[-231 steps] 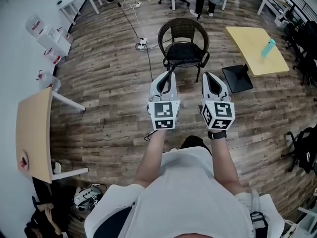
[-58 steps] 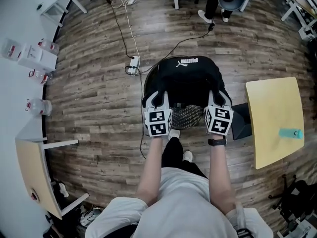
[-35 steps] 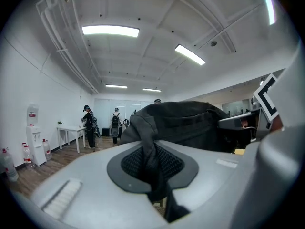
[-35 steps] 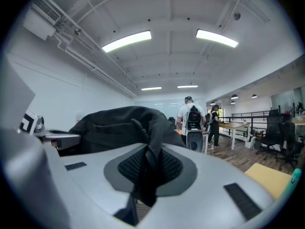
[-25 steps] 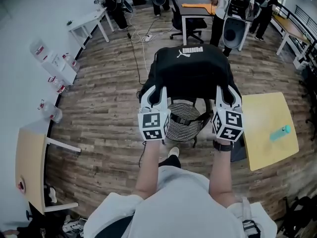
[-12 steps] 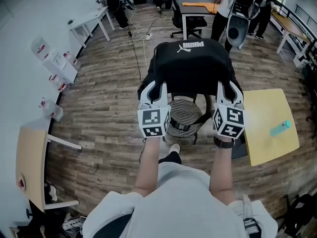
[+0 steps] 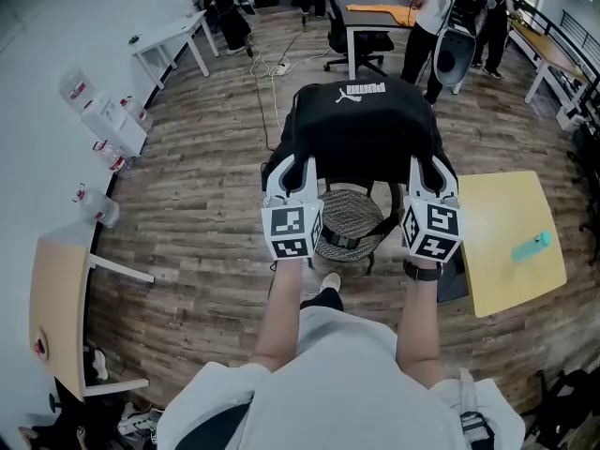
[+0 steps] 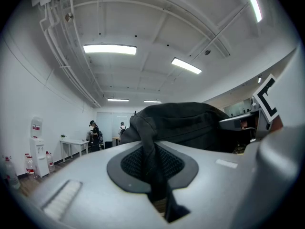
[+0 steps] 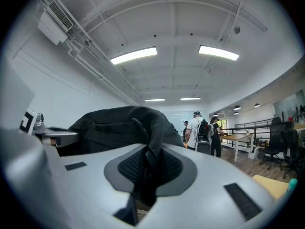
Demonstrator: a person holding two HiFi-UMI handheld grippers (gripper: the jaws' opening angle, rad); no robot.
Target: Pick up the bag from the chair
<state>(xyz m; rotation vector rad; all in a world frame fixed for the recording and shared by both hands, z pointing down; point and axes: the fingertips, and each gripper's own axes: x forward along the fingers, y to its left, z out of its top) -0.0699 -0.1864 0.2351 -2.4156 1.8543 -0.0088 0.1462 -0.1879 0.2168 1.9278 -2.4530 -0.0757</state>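
Both tools are pinching the load: the left tool [image 7: 292,165] and the right tool [image 7: 428,165] each clamp a fold of the large black fabric backpack [image 7: 366,125], which hangs between them above the round woven wicker chair [image 7: 339,240]. To lift well, I think both hands should rise together and level, with a firm pinch, taking care that the loose black strap [image 7: 371,230] does not catch on the seat.

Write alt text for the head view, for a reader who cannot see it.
Seen from above, a person holds up a black bag, the left gripper and the right gripper each shut on one side of it. A woven chair seat shows below the bag, with a yellow table at right.
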